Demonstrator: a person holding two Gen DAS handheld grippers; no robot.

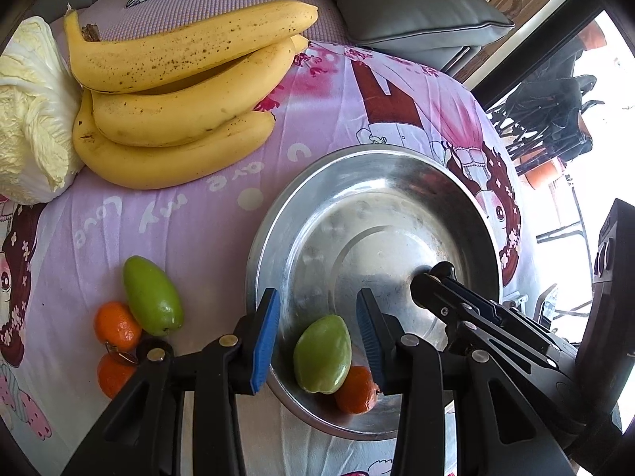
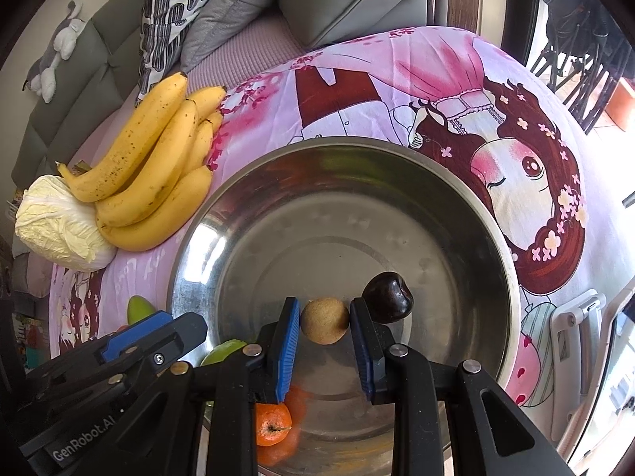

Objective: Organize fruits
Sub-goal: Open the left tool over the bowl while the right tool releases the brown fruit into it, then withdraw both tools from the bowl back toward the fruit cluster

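A steel bowl (image 1: 397, 154) (image 2: 357, 146) sits on a pink cartoon-print cloth. In the left wrist view my left gripper (image 1: 317, 293) hangs open over the bowl's near side. A green fruit (image 1: 323, 355) lies between its blue pads, clear of the left pad, with a tangerine (image 1: 355, 390) against it. In the right wrist view my right gripper (image 2: 324, 305) is shut on a brown kiwi (image 2: 324, 320) just above the bowl floor. A dark plum (image 2: 388, 297) lies right beside it. The tangerine (image 2: 273, 424) shows under the left finger.
A bunch of bananas (image 1: 178, 91) (image 2: 151, 182) and a napa cabbage (image 1: 31, 119) (image 2: 59, 222) lie left of the bowl. Another green fruit (image 1: 152, 295) and two tangerines (image 1: 117, 325) rest on the cloth near the left gripper. Grey cushions (image 1: 416, 12) stand behind.
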